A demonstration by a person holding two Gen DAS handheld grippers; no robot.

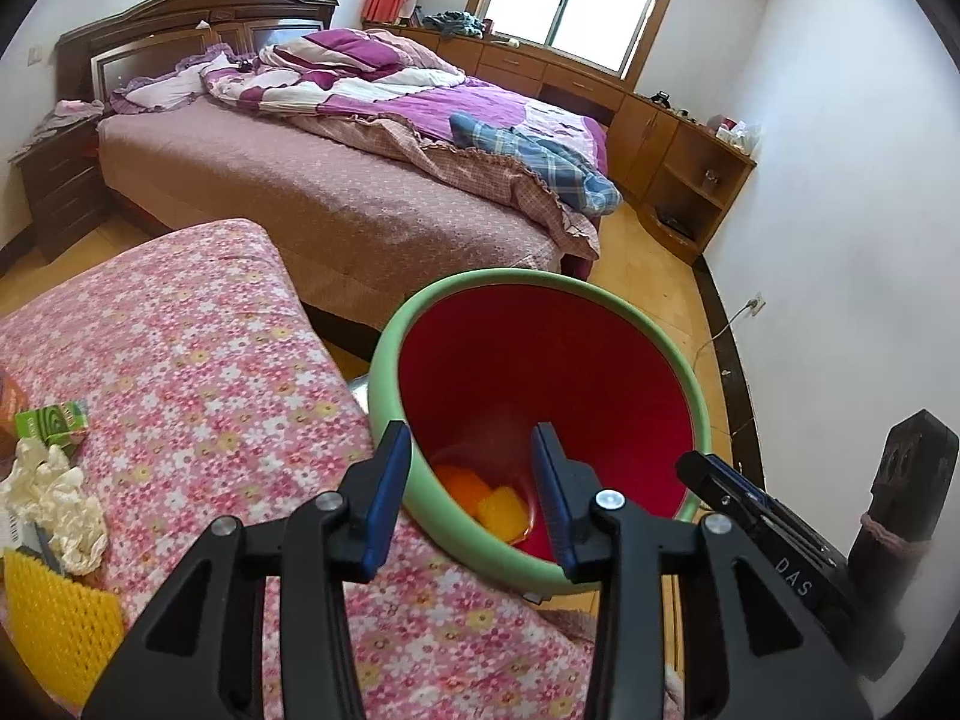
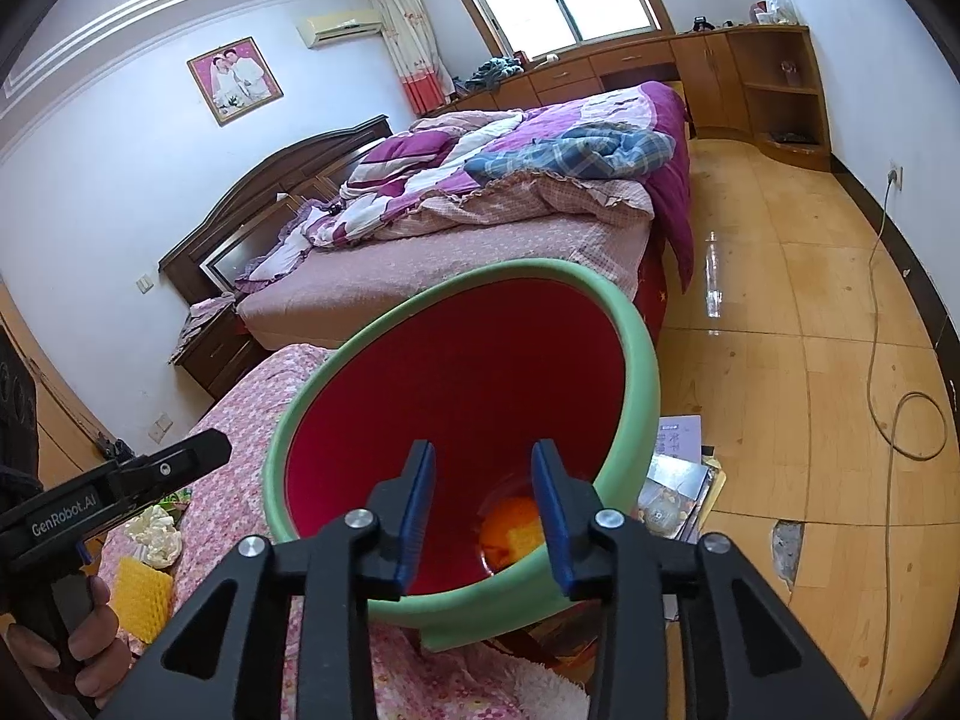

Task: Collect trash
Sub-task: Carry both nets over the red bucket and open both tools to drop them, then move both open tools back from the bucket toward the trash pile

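Observation:
A green bin [image 1: 384, 360] with a red inside stands beside a surface under a pink flowered cover [image 1: 198, 360]. Orange and yellow trash [image 1: 498, 510] lies at its bottom. My left gripper [image 1: 471, 450] is open astride the bin's near rim, one finger outside and one inside, the pads clear of it. My right gripper [image 2: 483, 462] hangs open over the bin [image 2: 636, 348] mouth, empty, with the orange trash [image 2: 516, 531] below. On the cover lie crumpled white paper [image 1: 54, 498], a green box [image 1: 51, 420] and a yellow spiky pad [image 1: 54, 618].
A large bed [image 1: 336, 192] with purple quilts fills the far side. Wooden cabinets [image 1: 690, 168] line the window wall. Books [image 2: 678, 468], a clear bottle [image 2: 713, 276] and a cable [image 2: 900, 420] lie on the wooden floor. A hand [image 2: 90, 648] grips the left tool.

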